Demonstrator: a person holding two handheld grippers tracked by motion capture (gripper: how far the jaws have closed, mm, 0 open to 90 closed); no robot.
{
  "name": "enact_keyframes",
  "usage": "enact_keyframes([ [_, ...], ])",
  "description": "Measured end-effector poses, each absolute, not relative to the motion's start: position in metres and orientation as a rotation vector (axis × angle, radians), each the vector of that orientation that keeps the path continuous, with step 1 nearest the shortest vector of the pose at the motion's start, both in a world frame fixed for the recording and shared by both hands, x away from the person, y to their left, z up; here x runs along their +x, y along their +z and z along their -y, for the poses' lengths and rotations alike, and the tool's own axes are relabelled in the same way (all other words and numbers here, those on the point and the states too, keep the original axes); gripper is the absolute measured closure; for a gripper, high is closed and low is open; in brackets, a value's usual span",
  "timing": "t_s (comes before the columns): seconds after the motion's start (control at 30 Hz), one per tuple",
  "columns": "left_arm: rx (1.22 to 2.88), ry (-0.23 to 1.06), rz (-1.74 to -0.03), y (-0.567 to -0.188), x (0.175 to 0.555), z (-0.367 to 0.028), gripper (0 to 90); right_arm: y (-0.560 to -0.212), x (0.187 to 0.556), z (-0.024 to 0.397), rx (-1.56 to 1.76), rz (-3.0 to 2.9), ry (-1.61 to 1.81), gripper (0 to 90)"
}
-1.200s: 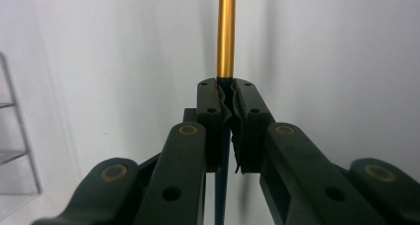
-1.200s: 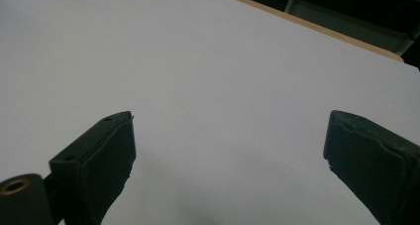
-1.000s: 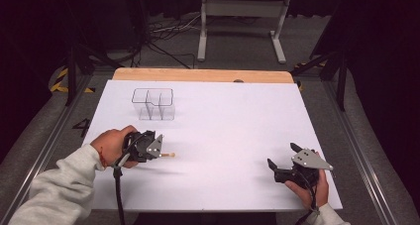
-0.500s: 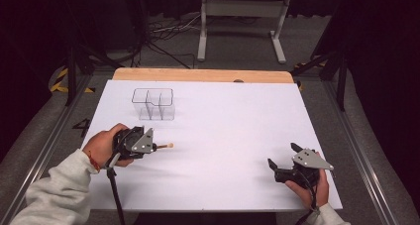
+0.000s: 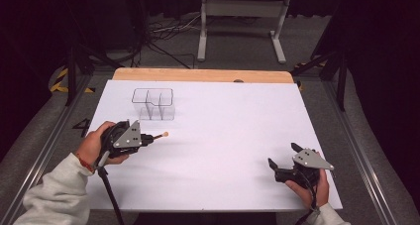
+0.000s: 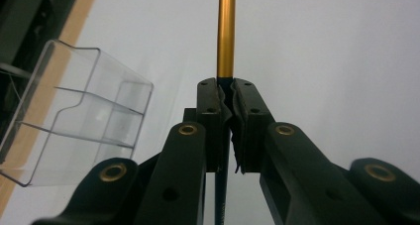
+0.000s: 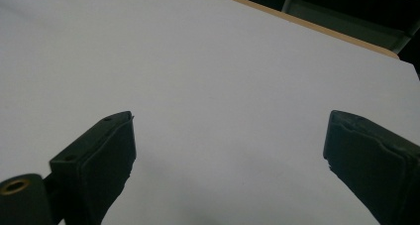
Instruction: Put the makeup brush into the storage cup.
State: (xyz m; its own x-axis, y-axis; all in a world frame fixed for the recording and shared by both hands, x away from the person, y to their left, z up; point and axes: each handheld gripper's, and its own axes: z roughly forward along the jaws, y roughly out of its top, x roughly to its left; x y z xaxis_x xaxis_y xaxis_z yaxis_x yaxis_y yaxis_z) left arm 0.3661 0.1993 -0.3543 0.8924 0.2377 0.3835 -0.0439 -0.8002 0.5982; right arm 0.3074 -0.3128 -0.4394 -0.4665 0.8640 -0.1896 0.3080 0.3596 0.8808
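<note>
One white table [image 5: 223, 136] carries everything here, and on it you have one clear plastic organizer [image 5: 154, 103] with three open compartments, standing near the far left corner. Two grippers are at work. Your left gripper [image 5: 146, 138] sits just in front of that organizer, its jaws clamped on one slim pen [image 5: 159, 135]; your right gripper [image 5: 282, 160] rests near the front right corner, well apart from the rest, jaws spread wide with nothing between them.

The pen is lifted off the table and points to the right, roughly level. In the left gripper view its gold barrel [image 6: 226, 34] sticks out beyond the pads, and a dark section runs back between them. It looks light and stiff, so weight should not trouble you. The barrel is smooth and round, though, and will likely roll or slide in the pads if the hold loosens. You hold it well along its length, which seems sound: a long stub past the jaws would swing. To drop it into a compartment, you will probably need to tip it upright first.
</note>
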Motion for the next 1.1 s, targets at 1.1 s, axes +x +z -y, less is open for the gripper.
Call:
enact_keyframes([
  [1.1, 1.794, 0.792, -0.542, -0.345, 0.361, -0.246, 83.2, -0.439, 0.307, 0.314, 1.017, -1.939, 1.081, 6.2],
])
